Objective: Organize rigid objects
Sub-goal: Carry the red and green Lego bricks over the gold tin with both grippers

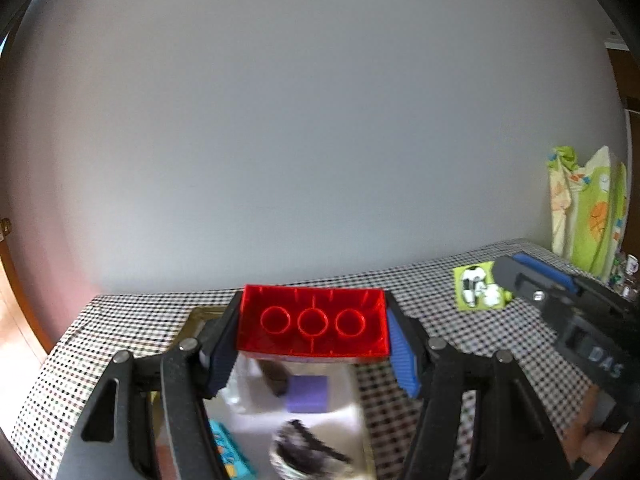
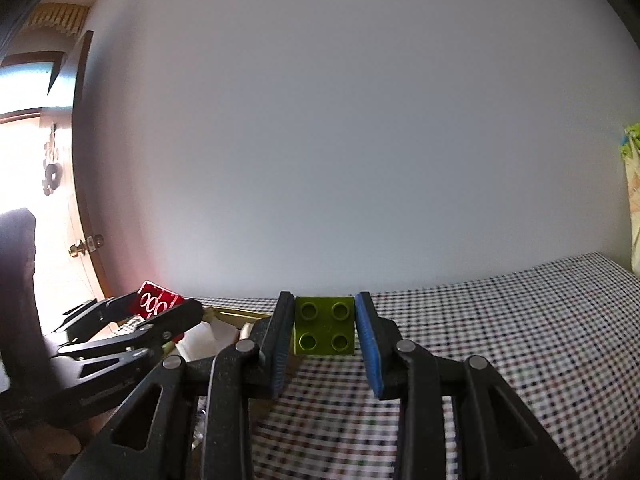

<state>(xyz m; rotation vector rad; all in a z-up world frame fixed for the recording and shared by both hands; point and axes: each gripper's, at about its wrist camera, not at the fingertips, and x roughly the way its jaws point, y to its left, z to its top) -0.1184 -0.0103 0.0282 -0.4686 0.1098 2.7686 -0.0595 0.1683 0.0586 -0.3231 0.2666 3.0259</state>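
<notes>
My left gripper (image 1: 313,326) is shut on a red building brick (image 1: 313,322), its hollow underside facing the camera, held above a white tray (image 1: 352,412). In the tray lie a purple cube (image 1: 307,393) and blurred dark items. My right gripper (image 2: 325,330) is shut on a green four-stud brick (image 2: 325,330), held above the checkered tablecloth (image 2: 500,340). In the left wrist view the right gripper (image 1: 505,276) enters from the right with the green brick (image 1: 478,286). In the right wrist view the left gripper (image 2: 156,308) is at the left with the red brick (image 2: 154,302).
A plain white wall stands just behind the table. A green patterned bag (image 1: 588,212) stands at the far right. A teal box (image 1: 230,450) lies by the tray. A door and bright window (image 2: 24,160) are at the left.
</notes>
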